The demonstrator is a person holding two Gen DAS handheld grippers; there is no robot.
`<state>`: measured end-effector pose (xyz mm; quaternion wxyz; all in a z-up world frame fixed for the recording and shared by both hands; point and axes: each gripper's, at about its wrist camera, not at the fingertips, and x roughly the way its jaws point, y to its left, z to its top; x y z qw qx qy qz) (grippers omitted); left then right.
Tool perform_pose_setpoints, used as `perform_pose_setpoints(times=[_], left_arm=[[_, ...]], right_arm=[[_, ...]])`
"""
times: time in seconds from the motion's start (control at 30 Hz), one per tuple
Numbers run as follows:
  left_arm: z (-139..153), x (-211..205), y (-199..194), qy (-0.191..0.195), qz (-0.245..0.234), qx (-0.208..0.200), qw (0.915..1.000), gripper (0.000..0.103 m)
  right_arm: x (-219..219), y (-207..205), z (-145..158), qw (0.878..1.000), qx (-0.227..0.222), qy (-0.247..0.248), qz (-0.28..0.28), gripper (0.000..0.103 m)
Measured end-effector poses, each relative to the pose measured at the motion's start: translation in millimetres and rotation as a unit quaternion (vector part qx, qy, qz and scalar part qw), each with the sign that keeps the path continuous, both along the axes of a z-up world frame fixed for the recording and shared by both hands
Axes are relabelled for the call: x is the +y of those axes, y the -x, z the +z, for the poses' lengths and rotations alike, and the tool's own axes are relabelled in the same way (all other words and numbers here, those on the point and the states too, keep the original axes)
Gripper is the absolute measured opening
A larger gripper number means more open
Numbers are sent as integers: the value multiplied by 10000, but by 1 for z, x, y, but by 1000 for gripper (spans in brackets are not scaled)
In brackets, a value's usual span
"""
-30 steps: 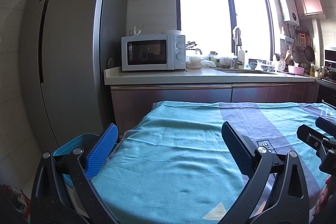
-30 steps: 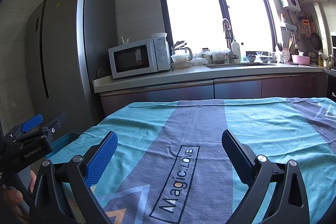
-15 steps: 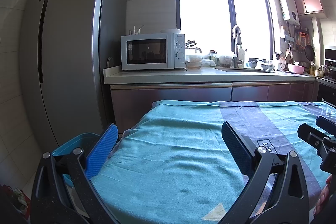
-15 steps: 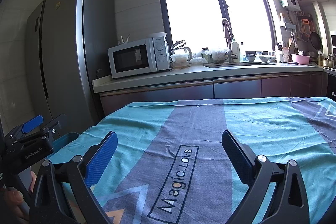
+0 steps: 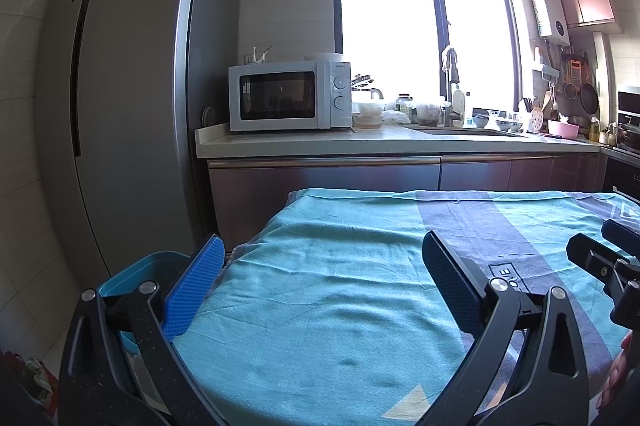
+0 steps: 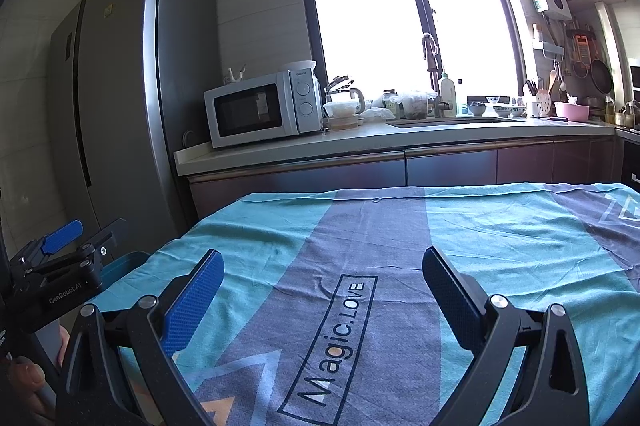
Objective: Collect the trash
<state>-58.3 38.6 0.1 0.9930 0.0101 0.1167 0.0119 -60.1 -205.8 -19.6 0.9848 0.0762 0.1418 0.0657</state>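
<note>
Left gripper (image 5: 320,290) gapes wide, empty, over the cloth (image 5: 340,266). Right gripper (image 6: 320,290) likewise. Blue bin (image 5: 136,270) sits lower left.

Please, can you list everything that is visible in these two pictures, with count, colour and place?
teal and grey cotton tablecloth: one, covers the table under both claws
blue plastic bin: one, on the floor left of the table
white microwave oven: one, on the counter's left end
grey steel refrigerator: one, left of the counter
pink plastic bowl: one, counter's right end
trash: none visible on the cloth
left claw: one, black with blue pads, open, empty
right claw: one, same colours, open, empty
</note>
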Motion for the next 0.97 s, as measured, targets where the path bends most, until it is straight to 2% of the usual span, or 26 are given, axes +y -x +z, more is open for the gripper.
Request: perform_pose_setpoints(times=[0.67, 0.77, 0.83, 0.97], left_arm=[[-5, -4, -7, -23, -105, 104, 9999, 97], [-9, -6, -20, -33, -246, 408, 9989, 97], [-14, -9, -38, -84, -362, 793, 9962, 97], [-24, -9, -87, 90, -517, 1567, 9863, 97]], right_arm=[[-3, -3, -2, 10000, 44, 29, -22, 96], [-11, -6, -4, 9999, 142, -28, -68, 96], [-19, -9, -5, 9996, 230, -42, -143, 96], [-41, -22, -9, 9980, 564, -13, -280, 96]])
